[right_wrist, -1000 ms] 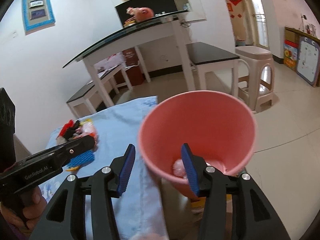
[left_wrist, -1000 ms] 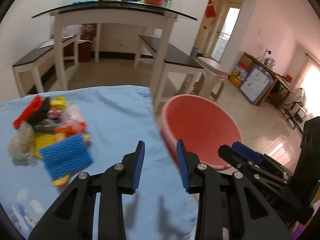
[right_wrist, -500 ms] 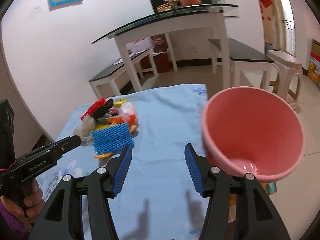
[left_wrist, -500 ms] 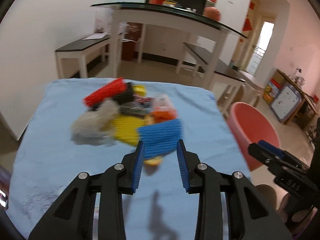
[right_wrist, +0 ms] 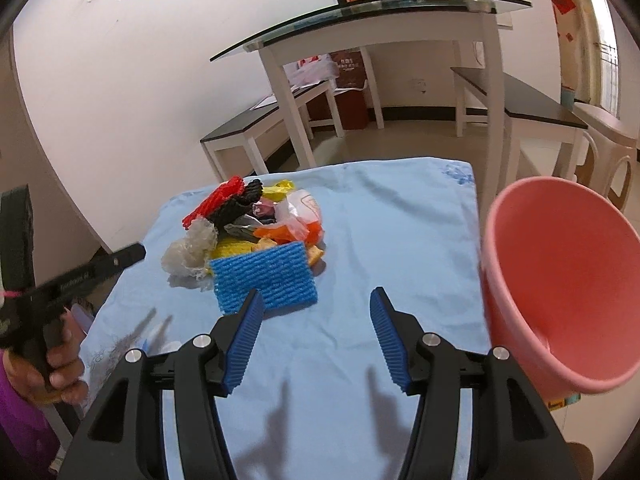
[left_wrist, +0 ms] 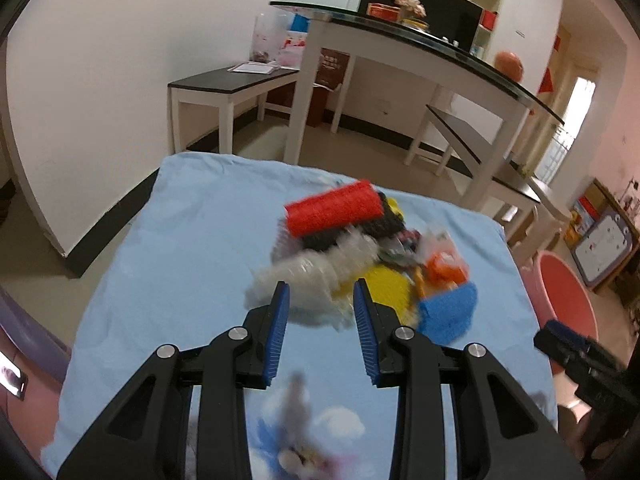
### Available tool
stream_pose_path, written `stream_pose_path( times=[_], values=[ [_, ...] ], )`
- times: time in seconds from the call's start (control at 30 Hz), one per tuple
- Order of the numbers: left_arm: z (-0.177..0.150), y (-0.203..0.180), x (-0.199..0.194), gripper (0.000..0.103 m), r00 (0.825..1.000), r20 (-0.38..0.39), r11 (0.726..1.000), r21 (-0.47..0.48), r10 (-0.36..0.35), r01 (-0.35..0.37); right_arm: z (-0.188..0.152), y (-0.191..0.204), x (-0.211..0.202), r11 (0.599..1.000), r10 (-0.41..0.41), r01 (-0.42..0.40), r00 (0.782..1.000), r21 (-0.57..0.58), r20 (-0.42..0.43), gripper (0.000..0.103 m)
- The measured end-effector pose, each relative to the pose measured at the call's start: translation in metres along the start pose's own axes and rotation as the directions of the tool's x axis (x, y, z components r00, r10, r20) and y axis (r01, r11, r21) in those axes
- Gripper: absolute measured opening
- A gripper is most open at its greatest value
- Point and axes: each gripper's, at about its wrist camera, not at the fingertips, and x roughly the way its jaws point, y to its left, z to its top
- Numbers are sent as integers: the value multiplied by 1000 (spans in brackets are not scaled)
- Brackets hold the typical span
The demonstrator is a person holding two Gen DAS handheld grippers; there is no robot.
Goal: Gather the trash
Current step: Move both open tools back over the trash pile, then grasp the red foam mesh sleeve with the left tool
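A pile of trash lies on the light blue cloth (right_wrist: 400, 240). It holds a blue foam net (right_wrist: 266, 278), a red net (right_wrist: 214, 202), a black net (right_wrist: 240, 206), a crumpled white net (right_wrist: 192, 248) and an orange wrapper (right_wrist: 288, 232). My left gripper (left_wrist: 320, 292) is open and empty, its tips just short of the white net (left_wrist: 316, 276). The red net (left_wrist: 334, 210) and the blue net (left_wrist: 450, 312) lie beyond and to the right. My right gripper (right_wrist: 317, 296) is open and empty, its left tip at the blue net's near edge. The pink bucket (right_wrist: 560, 280) stands right of the table.
A hand (right_wrist: 60, 364) grips the left tool's handle at the table's left edge. Behind the table stand a glass-topped white table (right_wrist: 400, 8), dark-topped benches (right_wrist: 276, 116) and a plastic stool (right_wrist: 608, 152). The bucket (left_wrist: 568, 292) sits below the cloth's right edge.
Both views have swung left, from the pink bucket to the trash pile. The right jaws have widened. The left gripper now faces the white net instead of the bucket's rim.
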Motion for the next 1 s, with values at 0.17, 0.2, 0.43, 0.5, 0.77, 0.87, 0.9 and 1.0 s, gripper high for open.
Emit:
stream_pose_path(
  times=[0.17, 0.2, 0.43, 0.5, 0.77, 0.87, 0.9, 1.0],
  values=[
    [26, 16, 18, 33, 1000, -4, 997, -76, -20, 20, 7, 2, 16, 1000, 8, -8, 1000, -4, -15, 55],
    [32, 18, 23, 33, 1000, -9, 996, -89, -26, 25, 9, 2, 19, 1000, 9, -9, 1000, -4, -17, 55],
    [52, 30, 70, 33, 996, -70, 986, -163, -55, 43, 18, 3, 36, 1000, 5, -5, 1000, -14, -19, 55],
    [55, 35, 82, 33, 995, -83, 980, -192, -61, 44, 21, 2, 40, 1000, 2, -2, 1000, -16, -19, 55],
    [52, 39, 106, 33, 979, -113, 957, -255, -171, 138, 30, -4, 54, 1000, -8, 8, 1000, -8, -23, 55],
    [48, 33, 104, 16, 975, -101, 956, -240, -195, 167, 34, -6, 57, 1000, -4, 4, 1000, -1, -23, 55],
    [46, 31, 105, 7, 975, -107, 958, -231, -196, 168, 35, -6, 58, 1000, -2, 2, 1000, 1, -21, 55],
    [41, 26, 106, 4, 976, -117, 963, -221, -184, 155, 37, -5, 59, 1000, 14, -14, 1000, -4, -10, 55]
  ],
)
